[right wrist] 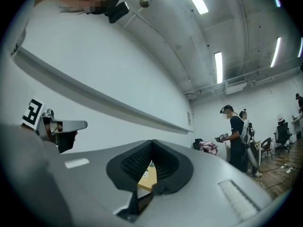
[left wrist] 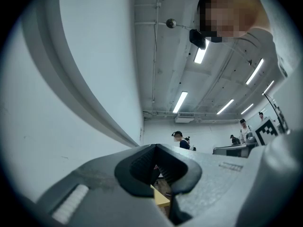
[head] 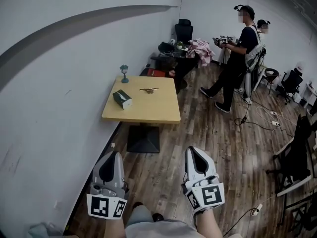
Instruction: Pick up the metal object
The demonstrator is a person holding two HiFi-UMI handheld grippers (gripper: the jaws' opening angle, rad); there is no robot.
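Metal object waited on the table; left gripper and right gripper, fingers closed and empty, likely needed approach, then opening.

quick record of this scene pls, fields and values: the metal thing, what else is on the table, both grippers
metal object: lying near the middle of the table, untouched
table: yellow top, set against the wall
also on table: green box, small lamp
left gripper: shut, empty, short of the table
right gripper: shut, empty, short of the table
background: person standing
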